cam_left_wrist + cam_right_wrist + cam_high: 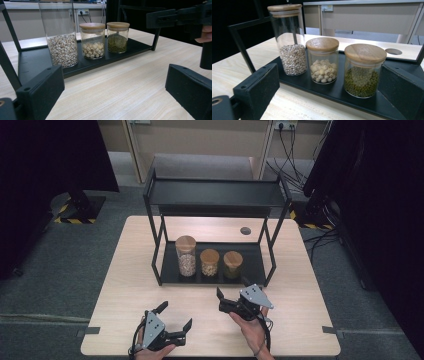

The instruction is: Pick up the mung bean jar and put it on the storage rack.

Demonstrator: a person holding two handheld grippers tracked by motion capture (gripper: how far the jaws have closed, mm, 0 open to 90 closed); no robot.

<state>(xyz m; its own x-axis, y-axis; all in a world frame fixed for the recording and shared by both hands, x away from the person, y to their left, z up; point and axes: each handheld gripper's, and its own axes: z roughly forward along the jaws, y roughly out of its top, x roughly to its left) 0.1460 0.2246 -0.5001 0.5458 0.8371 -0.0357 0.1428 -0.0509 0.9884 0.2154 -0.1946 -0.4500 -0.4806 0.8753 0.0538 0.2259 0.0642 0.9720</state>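
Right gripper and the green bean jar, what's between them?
Nothing: in the right gripper view, the open right gripper faces the green bean jar across bare shelf.

Short glass jar of green beans nearest the right gripper

Short clear glass jar of green beans (pixel 364 72), round wooden lid on, stands upright at right of centre on black tray.

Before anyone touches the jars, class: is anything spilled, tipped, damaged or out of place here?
Nothing stands out. The tall jar, middle jar and green-bean jar stand upright in a row on the rack's lower shelf, lids on, with no spills. Both grippers, left and right, are open over the table.
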